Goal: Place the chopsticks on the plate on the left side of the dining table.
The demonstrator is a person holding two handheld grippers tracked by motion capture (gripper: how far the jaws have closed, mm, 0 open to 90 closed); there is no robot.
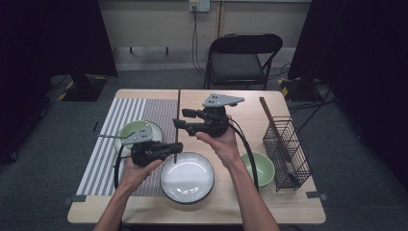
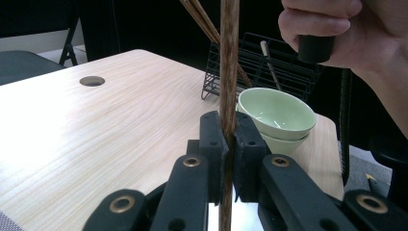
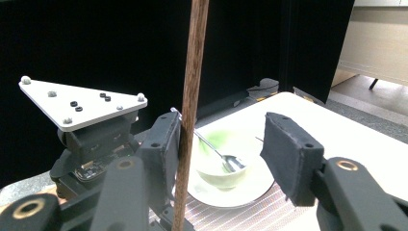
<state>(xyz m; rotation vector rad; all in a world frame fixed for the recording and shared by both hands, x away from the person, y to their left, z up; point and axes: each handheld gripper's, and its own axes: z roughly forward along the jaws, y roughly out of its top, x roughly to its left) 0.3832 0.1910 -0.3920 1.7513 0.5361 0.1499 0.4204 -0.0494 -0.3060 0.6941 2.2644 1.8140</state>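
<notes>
A long dark wooden chopstick stands upright above the table. My left gripper is shut on its lower part; in the left gripper view the pads pinch the chopstick at the left gripper. My right gripper sits higher on the same stick. In the right gripper view the right gripper is open: the chopstick rests against one pad, and the other pad stands well clear.
A white plate lies near the front edge. Green bowls sit to its right, beside a black wire basket holding more chopsticks. On the striped mat a green bowl holds a spoon.
</notes>
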